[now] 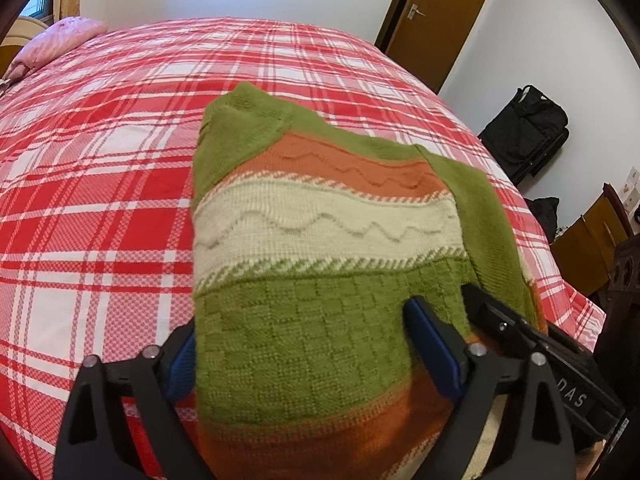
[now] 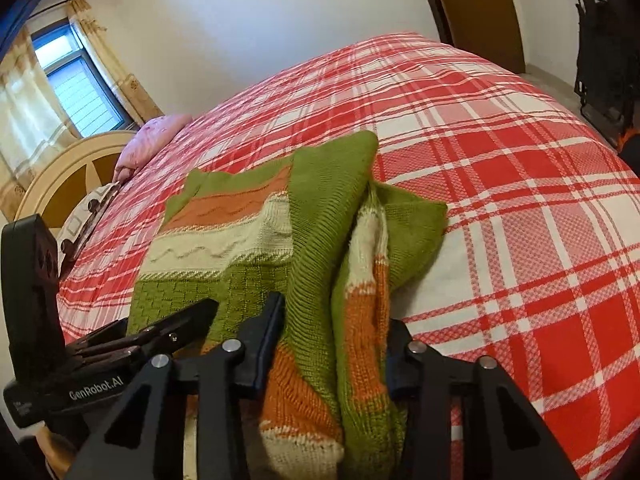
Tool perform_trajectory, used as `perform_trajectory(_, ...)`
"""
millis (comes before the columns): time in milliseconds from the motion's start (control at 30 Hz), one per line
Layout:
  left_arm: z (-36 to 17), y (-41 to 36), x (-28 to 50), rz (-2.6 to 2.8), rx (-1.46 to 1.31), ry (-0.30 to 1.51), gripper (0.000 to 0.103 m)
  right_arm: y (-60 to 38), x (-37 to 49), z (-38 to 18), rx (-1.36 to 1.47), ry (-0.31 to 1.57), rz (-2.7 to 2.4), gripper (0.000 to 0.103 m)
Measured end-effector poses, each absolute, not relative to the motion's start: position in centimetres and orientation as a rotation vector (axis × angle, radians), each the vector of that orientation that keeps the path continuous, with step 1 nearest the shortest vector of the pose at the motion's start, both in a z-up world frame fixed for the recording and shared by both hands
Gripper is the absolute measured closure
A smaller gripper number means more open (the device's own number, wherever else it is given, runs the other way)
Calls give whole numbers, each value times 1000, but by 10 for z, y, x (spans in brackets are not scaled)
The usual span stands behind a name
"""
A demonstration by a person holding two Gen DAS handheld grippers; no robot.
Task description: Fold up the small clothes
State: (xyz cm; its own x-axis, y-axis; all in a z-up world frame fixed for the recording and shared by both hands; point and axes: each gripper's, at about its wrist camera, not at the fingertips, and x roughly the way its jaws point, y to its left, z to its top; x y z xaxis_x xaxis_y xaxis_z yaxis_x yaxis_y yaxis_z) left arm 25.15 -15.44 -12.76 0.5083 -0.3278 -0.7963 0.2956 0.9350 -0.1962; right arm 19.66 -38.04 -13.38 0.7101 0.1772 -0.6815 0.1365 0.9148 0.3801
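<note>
Left tool (image 1: 300,352) spread wide astride, right tool (image 2: 332,344) closing around near hem of green-orange-cream knit sweater (image 1: 320,216) on red plaid bed (image 1: 100,200); sleeves tucked, final fold pending.

Folded sweater (image 1: 320,216) lies on the bed (image 1: 100,168), at its near edge. Pillow (image 1: 60,42) sits on the bed well behind the sweater, to its left, against the headboard (image 2: 68,172). Door (image 1: 434,16) stands beyond the bed, behind the sweater and to its right. What appears to be a bag (image 1: 528,132) rests beside the bed, right of the sweater.
</note>
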Motion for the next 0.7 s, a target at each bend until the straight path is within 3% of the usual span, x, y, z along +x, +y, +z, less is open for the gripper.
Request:
perform_trajectory(367,-106,-153,231,-376,12,912,57,-350,158,-97,384,677,-33,69)
perform_trajectory(700,-94,-149,192,-390,35,905,61,-328,102,-85,417,635,-76,69)
